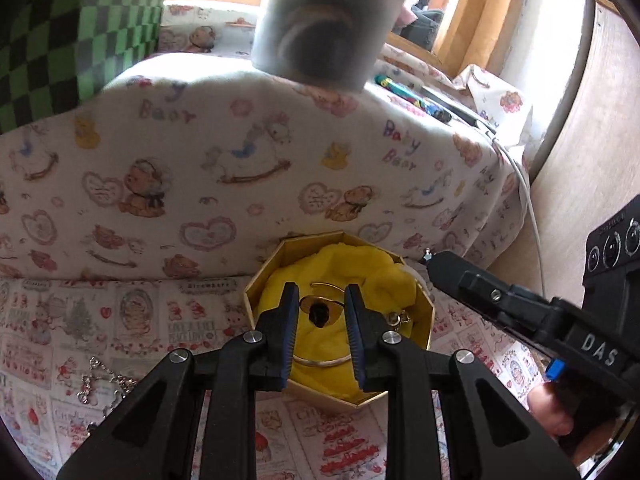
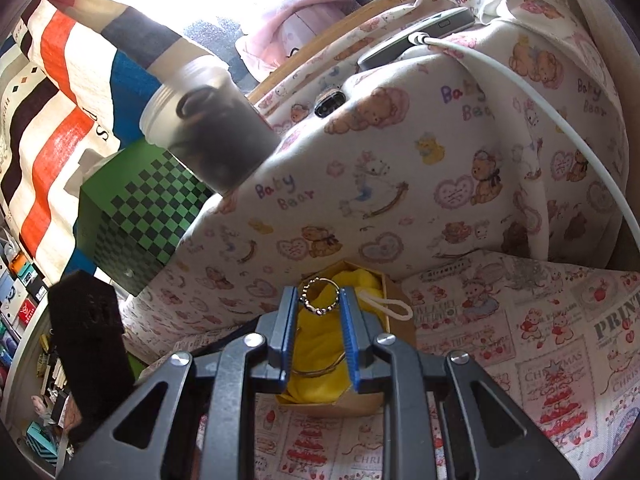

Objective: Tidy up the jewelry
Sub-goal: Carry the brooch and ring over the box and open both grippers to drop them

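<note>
Printed cloth (image 1: 140, 320) under gold box (image 1: 425, 322), chain (image 1: 100, 380).

One octagonal box (image 1: 424, 312), one yellow cloth (image 1: 360, 276), two bangles (image 1: 320, 361), one ring (image 2: 320, 300), one chain (image 1: 100, 384).

We see a green checkered box (image 2: 136, 216), grey jar (image 2: 208, 128), white cable (image 2: 560, 120), bear-print cloth (image 1: 240, 160), striped fabric (image 2: 60, 100).
</note>
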A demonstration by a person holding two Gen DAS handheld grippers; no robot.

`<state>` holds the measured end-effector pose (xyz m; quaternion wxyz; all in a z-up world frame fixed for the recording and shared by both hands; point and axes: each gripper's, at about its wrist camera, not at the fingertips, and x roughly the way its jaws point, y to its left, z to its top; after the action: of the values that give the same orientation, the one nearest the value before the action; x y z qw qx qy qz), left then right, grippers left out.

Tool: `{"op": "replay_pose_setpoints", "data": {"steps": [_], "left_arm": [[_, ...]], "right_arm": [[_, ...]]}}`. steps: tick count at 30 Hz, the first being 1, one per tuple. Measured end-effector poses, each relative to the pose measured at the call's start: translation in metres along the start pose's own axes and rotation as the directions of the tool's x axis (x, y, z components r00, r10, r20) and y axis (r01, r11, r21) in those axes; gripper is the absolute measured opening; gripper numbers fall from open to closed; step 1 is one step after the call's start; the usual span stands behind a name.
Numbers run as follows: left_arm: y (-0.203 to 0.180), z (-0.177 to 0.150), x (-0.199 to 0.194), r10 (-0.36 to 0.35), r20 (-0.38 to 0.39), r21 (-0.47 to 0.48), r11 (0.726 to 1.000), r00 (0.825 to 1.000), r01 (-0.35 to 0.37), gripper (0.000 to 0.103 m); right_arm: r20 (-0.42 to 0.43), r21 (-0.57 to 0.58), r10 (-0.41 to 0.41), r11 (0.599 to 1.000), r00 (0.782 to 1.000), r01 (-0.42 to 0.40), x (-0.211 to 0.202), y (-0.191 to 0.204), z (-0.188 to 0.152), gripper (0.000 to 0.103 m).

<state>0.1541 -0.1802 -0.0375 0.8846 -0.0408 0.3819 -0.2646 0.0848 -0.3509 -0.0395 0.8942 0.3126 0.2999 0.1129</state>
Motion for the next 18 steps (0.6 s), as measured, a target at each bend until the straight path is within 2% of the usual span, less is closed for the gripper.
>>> {"op": "replay_pose_setpoints", "data": {"steps": [3, 7, 9, 11, 13, 18], "left_arm": [[0.001, -0.001, -0.003, 0.006, 0.023, 0.003, 1.0, 1.0, -0.006, 0.023], [0.006, 0.001, -0.015, -0.005, 0.055, -0.028, 1.0, 0.998, 0.006, 0.032], [0.007, 0.005, -0.024, -0.004, 0.067, -0.032, 0.999, 0.998, 0.006, 0.032], [0.01, 0.011, -0.043, 0.013, 0.113, -0.045, 0.999, 0.994, -0.008, 0.032], [0.011, 0.016, -0.067, 0.045, 0.163, -0.046, 0.998, 0.986, -0.038, 0.037], [0.011, 0.025, -0.123, 0.197, 0.247, -0.006, 0.979, 0.949, -0.201, 0.043]], "right_arm": [[-0.003, 0.002, 0.004, 1.0, 1.0, -0.004, 0.0, -0.001, 0.0, 0.02], [-0.008, -0.007, 0.007, 1.0, 1.0, -0.008, 0.0, 0.002, 0.0, 0.02], [-0.012, -0.014, 0.007, 1.0, 1.0, -0.007, 0.001, 0.005, -0.001, 0.02], [-0.017, -0.027, 0.019, 0.999, 1.0, -0.019, 0.002, 0.01, -0.002, 0.02], [-0.026, -0.054, 0.014, 0.998, 1.0, -0.015, 0.006, 0.016, -0.003, 0.02], [-0.012, -0.154, -0.057, 0.987, 0.998, 0.054, 0.011, 0.031, -0.009, 0.02]]}}
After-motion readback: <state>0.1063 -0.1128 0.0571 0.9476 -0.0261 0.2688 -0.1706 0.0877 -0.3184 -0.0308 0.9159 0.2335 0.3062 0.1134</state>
